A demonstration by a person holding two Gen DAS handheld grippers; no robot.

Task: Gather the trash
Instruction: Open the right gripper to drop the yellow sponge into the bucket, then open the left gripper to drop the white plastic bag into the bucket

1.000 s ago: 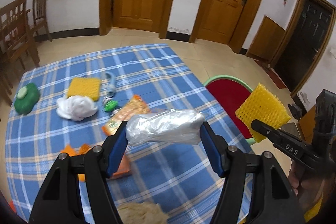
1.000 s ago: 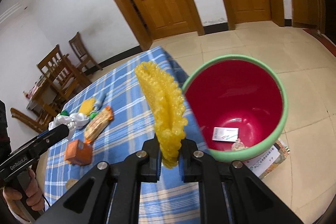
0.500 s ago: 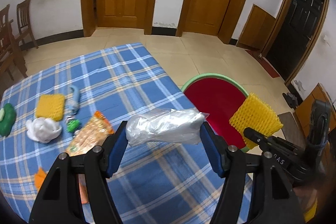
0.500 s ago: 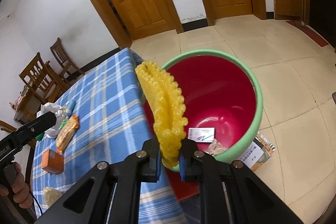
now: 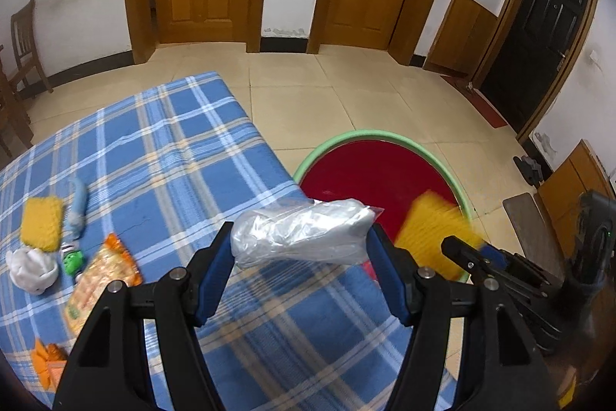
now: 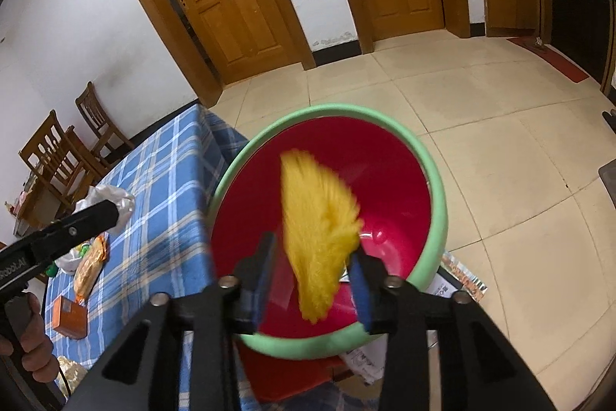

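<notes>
The yellow foam fruit-net sleeve (image 6: pixel 319 237) is a light, springy mesh that squashes flat under a pinch and puffs back once freed, so it should drop slowly and may drift; it looks blurred between the parting pads of the right gripper (image 6: pixel 313 280), directly above the mouth of the red plastic bin with a pale green rim (image 6: pixel 439 214), which sits just ahead of and below that gripper. The right gripper's jaws are opening, the pads standing clear on both sides of the sleeve, so it is released rather than clamped, and by my reading it is falling free into the bin. The crumpled clear plastic bag (image 5: pixel 302 237) is lighter still, slick and shapeless, likely to slip unless taken across its bunched middle, which is where the left gripper (image 5: pixel 302 270) has it: jaws spread wide, the blue pads pressing each end of the bundle, grasping it just short of the bin, which lies ahead and to the right of those fingertips. The bag hangs over the edge of the blue checked tablecloth (image 5: pixel 173 149); left of this gripper lie a second yellow net sleeve (image 5: pixel 41 223), a white crumpled wad (image 5: pixel 32 268) and an orange snack wrapper (image 5: pixel 102 276), all soft and easy to pinch
</notes>
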